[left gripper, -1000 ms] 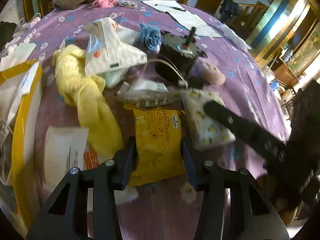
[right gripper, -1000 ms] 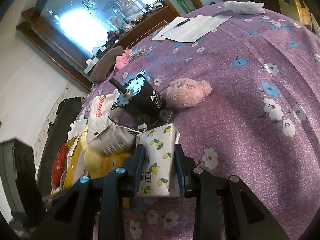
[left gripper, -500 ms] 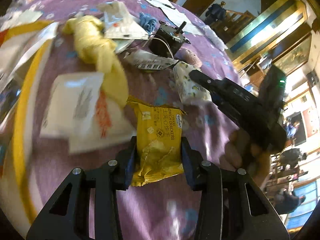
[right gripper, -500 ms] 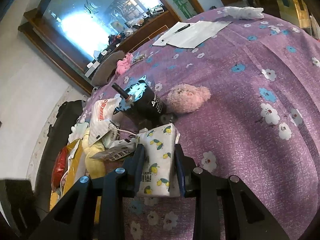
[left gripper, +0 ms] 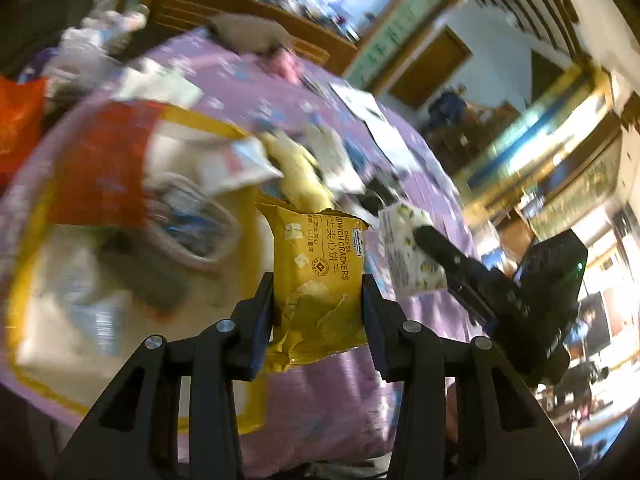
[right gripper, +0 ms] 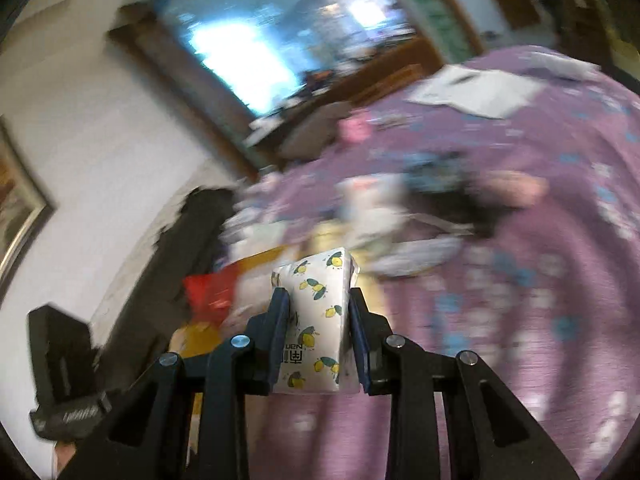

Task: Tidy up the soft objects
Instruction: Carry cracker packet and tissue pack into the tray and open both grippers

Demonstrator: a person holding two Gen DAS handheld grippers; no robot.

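My left gripper (left gripper: 318,300) is shut on a yellow cheese cracker packet (left gripper: 318,276) and holds it in the air above the table. My right gripper (right gripper: 318,308) is shut on a white tissue pack with a lemon print (right gripper: 316,320), also lifted. In the left wrist view the tissue pack (left gripper: 408,252) and the right gripper (left gripper: 480,280) are just right of the cracker packet. A yellow-rimmed bag (left gripper: 120,240) full of packets lies below and to the left.
The purple flowered tablecloth (right gripper: 520,280) carries a blurred pile: a yellow cloth (left gripper: 296,176), white packets, a black motor (right gripper: 448,196), a pink plush (right gripper: 516,188) and papers (right gripper: 484,92) at the far side. An orange bag (left gripper: 20,120) is at far left.
Both grippers have lifted their loads off the table and swung left toward the yellow-rimmed bag. The views are now blurred by the motion.
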